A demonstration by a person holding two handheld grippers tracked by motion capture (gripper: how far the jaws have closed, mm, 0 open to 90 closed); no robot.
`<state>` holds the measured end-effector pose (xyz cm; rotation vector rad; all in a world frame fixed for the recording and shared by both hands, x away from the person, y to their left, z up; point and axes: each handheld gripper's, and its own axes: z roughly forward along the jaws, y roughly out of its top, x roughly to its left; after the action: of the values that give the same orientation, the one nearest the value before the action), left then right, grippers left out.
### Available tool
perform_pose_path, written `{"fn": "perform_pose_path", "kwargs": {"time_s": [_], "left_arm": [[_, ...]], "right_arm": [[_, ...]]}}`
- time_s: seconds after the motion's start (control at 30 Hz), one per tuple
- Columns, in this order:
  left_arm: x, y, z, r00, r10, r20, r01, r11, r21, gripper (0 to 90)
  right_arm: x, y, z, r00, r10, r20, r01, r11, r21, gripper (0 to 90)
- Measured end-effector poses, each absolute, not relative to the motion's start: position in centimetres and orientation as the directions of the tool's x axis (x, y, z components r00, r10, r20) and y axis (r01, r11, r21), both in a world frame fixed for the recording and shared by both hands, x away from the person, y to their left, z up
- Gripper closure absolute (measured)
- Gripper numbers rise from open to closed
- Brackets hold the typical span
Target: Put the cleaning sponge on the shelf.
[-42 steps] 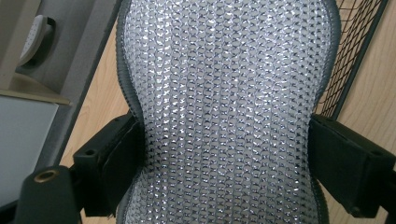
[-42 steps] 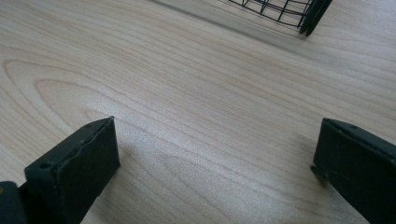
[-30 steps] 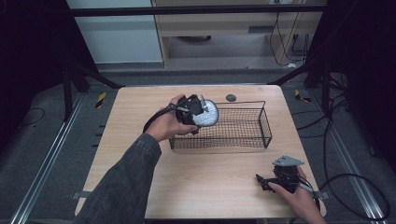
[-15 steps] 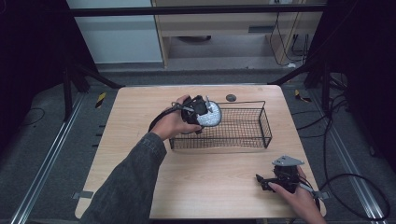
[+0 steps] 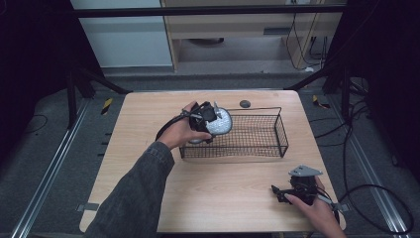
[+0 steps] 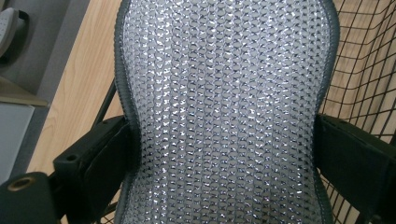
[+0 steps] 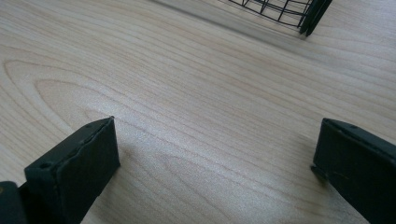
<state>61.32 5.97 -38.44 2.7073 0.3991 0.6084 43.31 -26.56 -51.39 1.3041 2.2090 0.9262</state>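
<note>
Silvery mesh, dark-edged and waisted in outline, makes up the pad-like object [image 6: 224, 112] that sits between the jaws of the left hand-held gripper [image 5: 210, 121]. In the high view this gripper hangs over the left end of the black wire basket [image 5: 257, 144], with the mesh pad [image 5: 219, 122] at the basket's left rim, partly above the interior. The jaws have just been opening. In the left gripper view both black jaws flank the pad's narrow waist; whether the pads press on it I cannot tell, as the contact lines fall in shadow.

Risks noted:
- With the grip loosening at the rim, the pad may drop astride the wire edge and tip outward onto the light wooden tabletop [image 5: 148, 124] instead of into the basket. Cause: release point close to the left wall rather than further inside.
- The mesh surface is rough and may snag on a jaw face or a basket wire, so the pad could drag out again on withdrawal.
- The basket looks light; a jaw catching its rim could shift or tilt it.

The right hand-held gripper [image 5: 285, 193] rests on the tabletop near the front right, well apart from the basket, jaws spread wide with nothing between them. It is not placed to steady the basket.
</note>
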Motion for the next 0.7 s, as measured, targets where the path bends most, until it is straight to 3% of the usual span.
{"fn": "perform_pose_path", "kwargs": {"time_s": [0.7], "left_arm": [[60.2,6.4,-37.8,0.872,0.353,0.339,0.187,-0.880,0.437,5.1]], "right_arm": [[43.3,-26.5,-51.4,-0.473,0.881,-0.009,0.606,0.333,0.722,0.3]]}}
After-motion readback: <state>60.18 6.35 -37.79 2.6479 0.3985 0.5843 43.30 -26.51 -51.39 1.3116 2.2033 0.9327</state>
